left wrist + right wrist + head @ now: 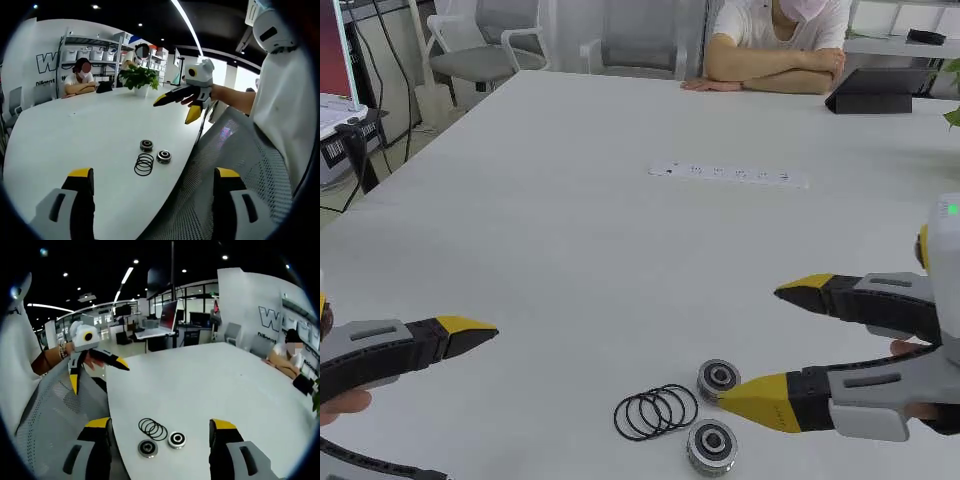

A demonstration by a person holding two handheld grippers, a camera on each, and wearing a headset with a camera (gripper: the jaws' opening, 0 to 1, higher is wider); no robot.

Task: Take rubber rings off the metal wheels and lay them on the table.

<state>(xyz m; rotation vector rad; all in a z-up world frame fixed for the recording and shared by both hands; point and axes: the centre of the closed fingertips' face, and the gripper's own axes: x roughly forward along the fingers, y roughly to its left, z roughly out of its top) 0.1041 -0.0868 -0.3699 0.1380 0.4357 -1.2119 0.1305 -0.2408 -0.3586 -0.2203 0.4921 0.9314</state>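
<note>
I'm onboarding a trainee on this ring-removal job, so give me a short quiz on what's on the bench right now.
1. True or false: the left gripper and the right gripper are both open and hold nothing.
2. How many metal wheels are on the table? A one, B two, C four.
3. Fill in: the black rubber rings lie overlapping on the ___, beside the wheels.
Key: 1 true; 2 B; 3 table.
</note>
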